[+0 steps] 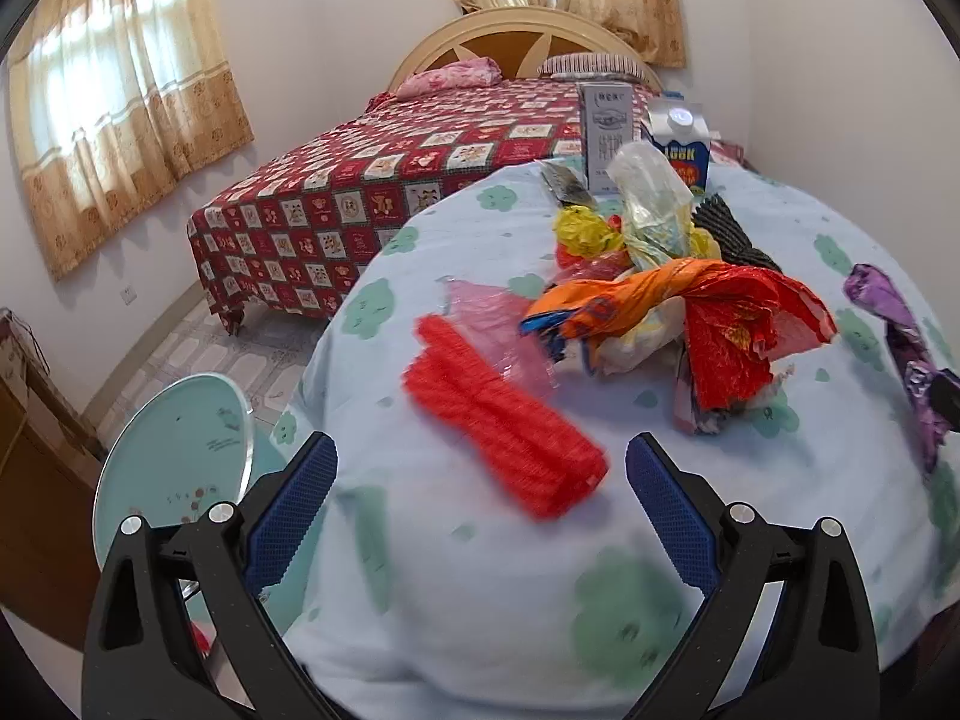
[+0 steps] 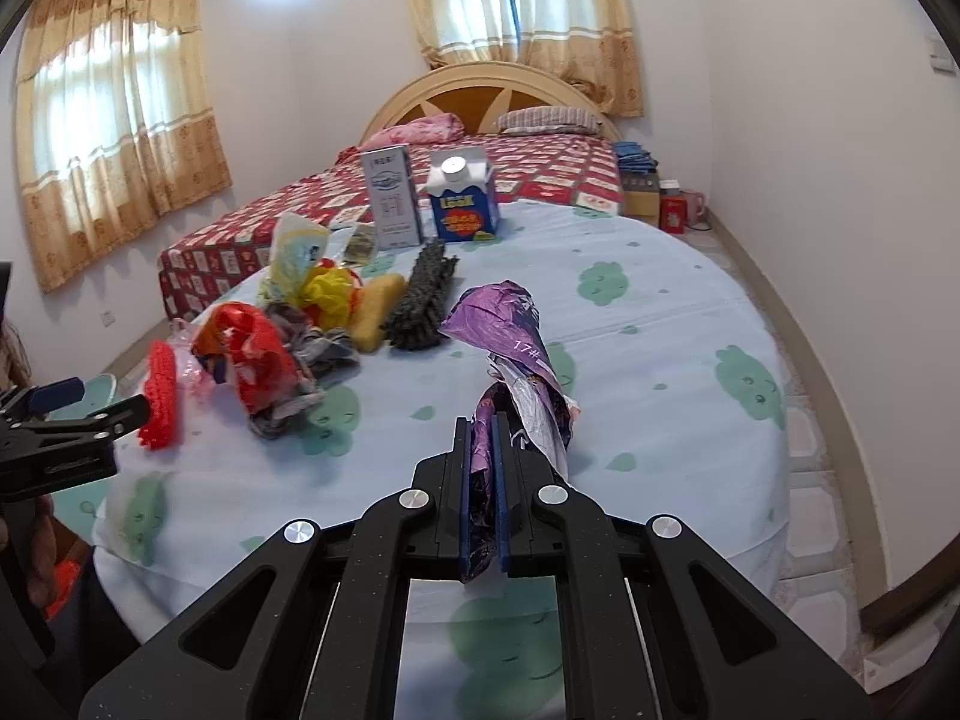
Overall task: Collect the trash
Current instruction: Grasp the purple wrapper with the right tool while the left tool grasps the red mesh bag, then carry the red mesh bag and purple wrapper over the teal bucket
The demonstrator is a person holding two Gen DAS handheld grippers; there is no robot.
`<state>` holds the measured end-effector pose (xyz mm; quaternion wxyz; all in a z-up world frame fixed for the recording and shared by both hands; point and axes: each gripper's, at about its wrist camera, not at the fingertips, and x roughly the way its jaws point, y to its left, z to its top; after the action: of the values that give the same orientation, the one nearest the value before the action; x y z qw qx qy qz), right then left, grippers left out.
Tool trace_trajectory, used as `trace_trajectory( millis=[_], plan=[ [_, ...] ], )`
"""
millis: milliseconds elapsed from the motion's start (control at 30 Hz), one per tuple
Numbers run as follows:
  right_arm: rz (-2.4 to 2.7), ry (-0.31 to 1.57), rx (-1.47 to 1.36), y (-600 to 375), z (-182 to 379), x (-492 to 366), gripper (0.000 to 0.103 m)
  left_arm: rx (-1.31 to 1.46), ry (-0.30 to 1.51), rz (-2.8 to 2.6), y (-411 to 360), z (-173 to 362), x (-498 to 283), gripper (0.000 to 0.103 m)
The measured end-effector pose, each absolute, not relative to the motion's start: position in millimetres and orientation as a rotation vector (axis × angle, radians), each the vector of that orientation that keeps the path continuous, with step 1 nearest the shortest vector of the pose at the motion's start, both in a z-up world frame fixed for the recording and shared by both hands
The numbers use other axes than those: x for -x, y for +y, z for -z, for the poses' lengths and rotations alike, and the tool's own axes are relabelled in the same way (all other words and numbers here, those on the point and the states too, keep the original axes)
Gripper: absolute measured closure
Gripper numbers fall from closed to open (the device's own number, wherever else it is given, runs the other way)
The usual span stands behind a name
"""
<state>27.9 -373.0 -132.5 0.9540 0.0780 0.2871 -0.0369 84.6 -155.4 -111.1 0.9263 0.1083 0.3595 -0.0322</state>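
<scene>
1. Left gripper [image 1: 480,456]: jaws wide apart, nothing between the blue pads [image 1: 294,504]; poised above the near edge of the round table [image 1: 456,612].
2. Right gripper [image 2: 482,420]: jaws together, clamped on the lower end of a crumpled purple foil wrapper [image 2: 516,330]; rest of wrapper slanting up and away from the fingertips over the tablecloth, whether touching it cannot be told.
3. Table covering: pale blue cloth with green cloud-shaped prints.
4. Red foam mesh sleeve [image 1: 504,420]: flat on the cloth, just ahead of the open left jaws, not touched by them.
5. Pink translucent plastic bag [image 1: 492,324]: partly under the far end of the red mesh.
6. Central trash pile: orange wrapper [image 1: 624,294] and red wrapper [image 1: 744,330] on top, touching each other; yellow bag [image 1: 582,228] and clear plastic bag [image 1: 651,198] directly behind.
7. Black foam mesh [image 2: 423,294]: lying between the pile and the purple wrapper, beside a yellow sponge-like piece [image 2: 375,312].
8. Grey carton [image 2: 393,198] and blue-and-white carton [image 2: 462,195]: upright, side by side at the far edge of the table.
9. Surroundings: bed [image 1: 372,192] with red patterned cover beyond the table; light-green round stool [image 1: 174,456] near the table, left of the left gripper.
</scene>
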Motion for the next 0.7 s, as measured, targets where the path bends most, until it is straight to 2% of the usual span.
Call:
trace_trajectory(
  millis=[133,200,233,300,333,367,467,700],
  plan=[
    [0.087,0.588,-0.168,-380.8,138.1,-29.7,0.096,-0.228,0.79,0.056,-159.3,127.3,-98.8,0.012],
    [0.084,0.585,-0.167,-381.8,138.4,-29.4,0.096,-0.21,0.824,0.079,-153.8,132.1,-102.0,0.026],
    [0.081,0.581,-0.165,-381.6,138.5,-29.5,0.096,-0.201,0.843,0.096,-150.4,134.6,-102.3,0.044],
    [0.07,0.573,-0.161,-379.5,136.8,-28.8,0.096,-0.182,0.867,0.126,-142.5,135.7,-100.9,0.054],
    [0.066,0.568,-0.157,-377.9,135.6,-28.3,0.096,-0.182,0.862,0.136,-139.1,134.9,-98.7,0.071],
    [0.058,0.56,-0.149,-375.6,133.6,-27.6,0.096,-0.188,0.859,0.146,-136.6,133.8,-96.8,0.077],
    [0.046,0.542,-0.141,-368.5,126.7,-25.0,0.096,-0.191,0.836,0.176,-124.3,124.8,-88.6,0.081],
    [0.005,0.498,-0.105,-343.8,105.6,-28.3,0.096,-0.223,0.766,0.184,-93.5,102.1,-68.9,0.082]
  ],
)
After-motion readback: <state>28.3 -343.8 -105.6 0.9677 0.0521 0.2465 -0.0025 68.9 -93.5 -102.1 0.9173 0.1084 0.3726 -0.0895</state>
